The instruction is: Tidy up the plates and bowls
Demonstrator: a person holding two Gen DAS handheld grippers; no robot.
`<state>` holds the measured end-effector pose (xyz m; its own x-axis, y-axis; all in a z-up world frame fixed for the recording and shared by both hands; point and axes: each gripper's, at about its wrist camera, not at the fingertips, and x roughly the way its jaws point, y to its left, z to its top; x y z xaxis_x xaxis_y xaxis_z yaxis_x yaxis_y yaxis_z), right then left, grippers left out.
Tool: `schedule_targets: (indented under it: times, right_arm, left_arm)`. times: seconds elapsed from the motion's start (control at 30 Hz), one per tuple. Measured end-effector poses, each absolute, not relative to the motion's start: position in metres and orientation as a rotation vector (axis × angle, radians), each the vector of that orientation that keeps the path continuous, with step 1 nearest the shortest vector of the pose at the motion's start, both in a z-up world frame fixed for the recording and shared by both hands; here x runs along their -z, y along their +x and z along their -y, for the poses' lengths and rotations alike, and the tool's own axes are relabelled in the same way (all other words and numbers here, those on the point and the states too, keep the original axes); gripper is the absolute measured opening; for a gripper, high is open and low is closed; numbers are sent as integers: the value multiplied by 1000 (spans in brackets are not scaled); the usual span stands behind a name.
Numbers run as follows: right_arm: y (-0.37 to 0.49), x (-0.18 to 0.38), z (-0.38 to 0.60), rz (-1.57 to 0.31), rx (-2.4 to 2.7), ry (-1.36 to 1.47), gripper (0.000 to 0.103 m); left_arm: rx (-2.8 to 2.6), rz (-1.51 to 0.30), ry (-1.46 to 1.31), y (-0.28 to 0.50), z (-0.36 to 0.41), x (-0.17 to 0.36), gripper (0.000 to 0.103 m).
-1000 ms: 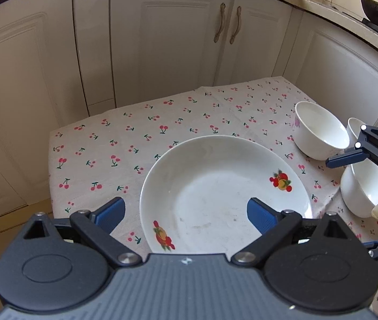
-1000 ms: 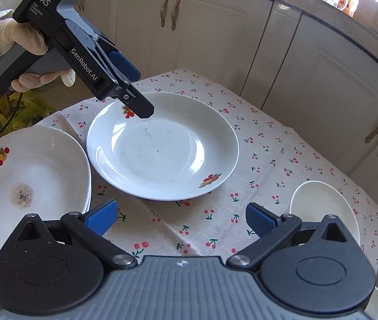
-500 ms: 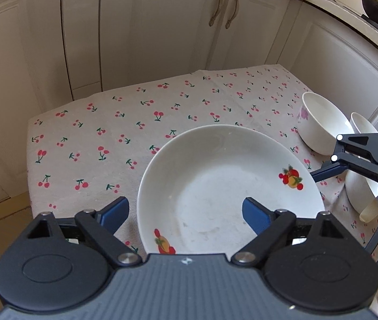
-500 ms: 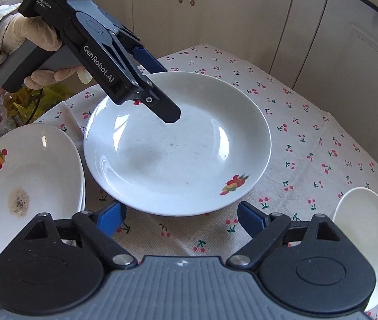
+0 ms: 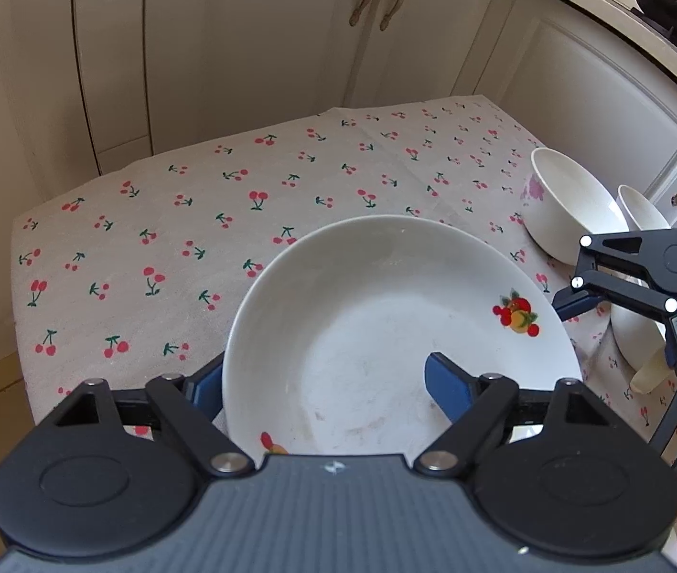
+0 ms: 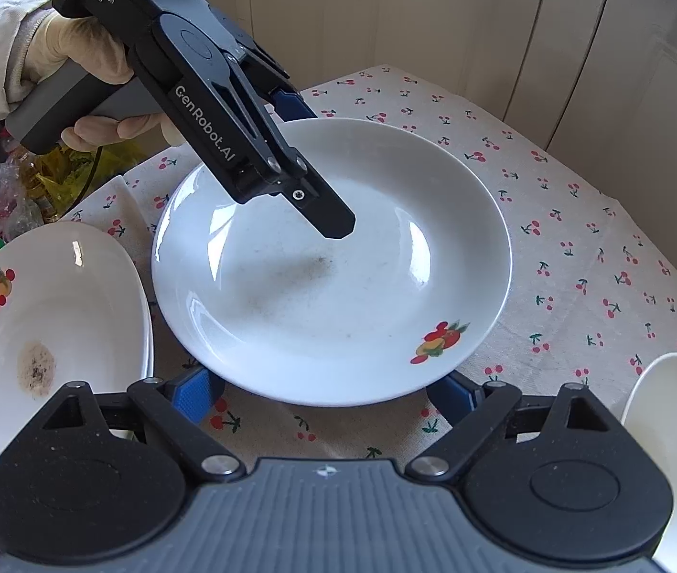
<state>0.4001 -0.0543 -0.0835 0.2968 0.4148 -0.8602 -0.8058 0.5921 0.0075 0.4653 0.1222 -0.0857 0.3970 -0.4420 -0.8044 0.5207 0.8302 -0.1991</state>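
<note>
White cabinets stood behind the table (image 5: 204, 219), where the plate (image 5: 386, 334) lay mid-cloth. The left gripper (image 5: 324, 382), just closing, straddled its near rim unclamped; the right gripper (image 6: 324, 394) gaped beside the opposite rim. Judged best: pinch squarely, lift level

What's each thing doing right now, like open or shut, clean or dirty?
Middle plate, resting on cloth, faintly smudged.
Left gripper, open, jaws just closing, the plate's rim between them.
Right gripper, open, jaws just narrowed, at the plate's near rim.
Side plate, brown stain.
Bowl, upright, empty.
Cabinet doors, shut.
</note>
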Motion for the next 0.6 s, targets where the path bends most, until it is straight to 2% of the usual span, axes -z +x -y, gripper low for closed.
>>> schedule_targets:
  times: [0.6]
  right_arm:
    - [395, 82, 51, -913, -807, -504, 96]
  left_arm:
    - [622, -985, 134, 469, -119, 86, 84]
